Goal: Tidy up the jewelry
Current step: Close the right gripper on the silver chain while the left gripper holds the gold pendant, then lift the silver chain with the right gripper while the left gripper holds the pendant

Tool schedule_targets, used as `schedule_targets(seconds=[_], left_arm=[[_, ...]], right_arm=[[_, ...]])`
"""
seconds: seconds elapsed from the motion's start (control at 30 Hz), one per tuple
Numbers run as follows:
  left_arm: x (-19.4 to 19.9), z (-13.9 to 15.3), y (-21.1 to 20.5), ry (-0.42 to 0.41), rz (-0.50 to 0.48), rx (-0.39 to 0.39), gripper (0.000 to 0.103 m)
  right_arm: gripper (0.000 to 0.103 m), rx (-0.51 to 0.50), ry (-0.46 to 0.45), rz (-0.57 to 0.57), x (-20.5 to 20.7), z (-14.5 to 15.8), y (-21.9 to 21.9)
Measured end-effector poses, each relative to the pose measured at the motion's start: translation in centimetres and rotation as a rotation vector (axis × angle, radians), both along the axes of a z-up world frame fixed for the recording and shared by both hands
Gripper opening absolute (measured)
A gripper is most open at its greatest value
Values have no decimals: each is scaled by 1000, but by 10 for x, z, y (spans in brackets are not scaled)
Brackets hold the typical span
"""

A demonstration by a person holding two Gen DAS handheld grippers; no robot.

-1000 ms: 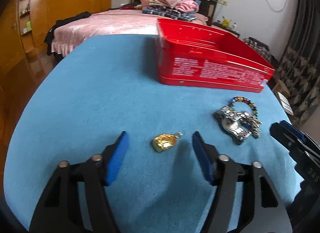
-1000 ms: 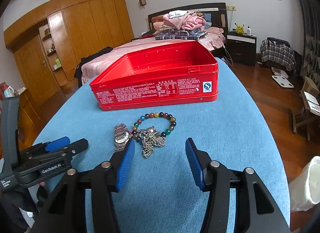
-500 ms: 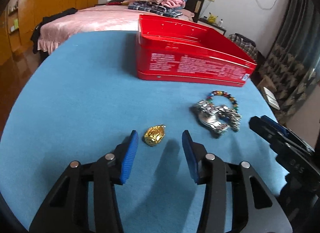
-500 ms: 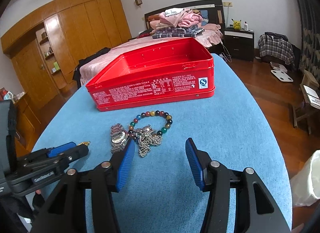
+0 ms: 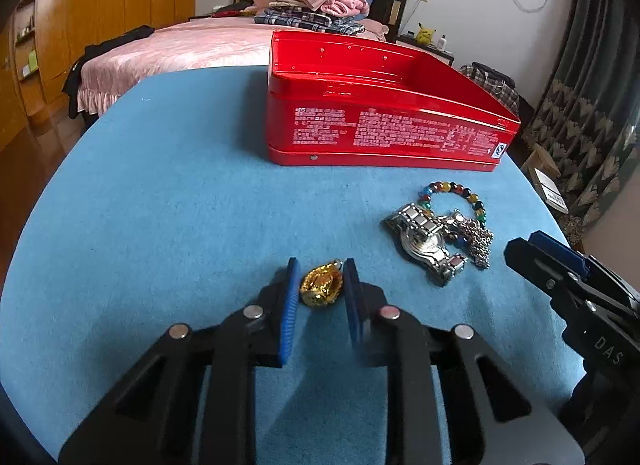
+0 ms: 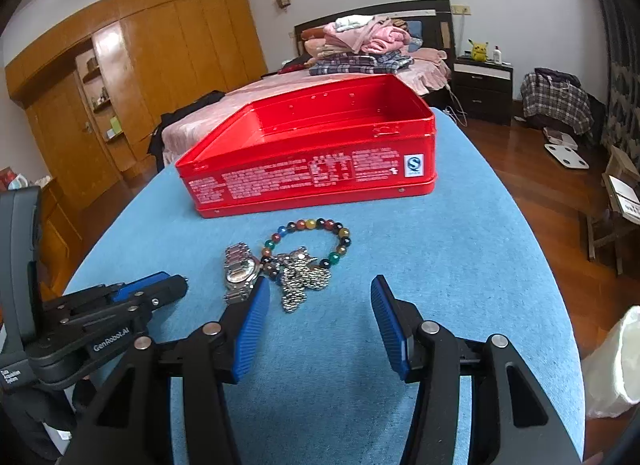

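- Left gripper [image 5: 320,285] has its blue pads clamped on either side of the gold pendant [image 5: 321,289], which sits on the blue tabletop [image 5: 168,201]; whether it is lifted clear cannot be told.
- Right gripper [image 6: 318,305] stands half open, nothing between its pads; its left pad lies just beside the silver watch [image 6: 240,271].
- Beaded bracelet [image 6: 310,239] and silver chain [image 6: 300,279] lie tangled beside the watch.
- Open red tin [image 6: 312,161] stands behind them; a bed [image 5: 192,45] with folded clothes beyond.

- My left hand-held gripper [image 5: 320,285]: black, blue pads.
- Pendant [image 5: 321,284]: gold.
- Tin [image 5: 384,121]: red, white print.
- Table [image 5: 160,205]: blue cloth.
- Bracelet [image 6: 320,237]: multicoloured beads.
- Watch [image 6: 240,271]: silver.
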State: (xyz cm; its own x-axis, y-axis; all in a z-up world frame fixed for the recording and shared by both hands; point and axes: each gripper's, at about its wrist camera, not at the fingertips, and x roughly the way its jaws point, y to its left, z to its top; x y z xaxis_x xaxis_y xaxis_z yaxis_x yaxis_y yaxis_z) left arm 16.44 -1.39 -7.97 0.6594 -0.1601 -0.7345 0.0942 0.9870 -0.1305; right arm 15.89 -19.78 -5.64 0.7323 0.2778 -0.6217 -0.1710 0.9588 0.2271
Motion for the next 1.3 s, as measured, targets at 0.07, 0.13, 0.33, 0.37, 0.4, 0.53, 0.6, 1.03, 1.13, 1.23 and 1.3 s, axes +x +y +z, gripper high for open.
schedule_targets(seconds=[0.07,0.13,0.33,0.37,0.4,0.53,0.6,1.03,1.13,1.23,1.3], left_arm=[[-2,1,1,-6,2,-13,20],[-2,2,4,-7,11,-32,20],[-5,10,11,-28,35,-42,20],[-4,10,11,-28,37,-41,20],[-3,10,11,-28,38,-38,20],[-2,9,11,-24,43,-28,20],[-1,8,11,-21,43,-24,20],[1,5,9,-13,41,-25,20],[1,5,9,-13,43,-26,20],[0,7,10,-19,43,-26,20],[-1,9,10,-23,39,-27,20]], right_arm=[[52,-9,3,11,0,0,2],[52,-15,11,18,2,-1,3],[52,-38,57,42,12,-5,11],[52,-36,64,43,13,-6,11],[52,-32,76,41,16,-7,11],[52,-23,99,36,22,-9,10],[52,-37,108,33,26,-9,12],[26,-80,149,65,40,-8,26],[23,-84,142,85,37,-8,27],[21,-62,137,90,30,-7,22],[20,-32,139,95,23,-6,18]])
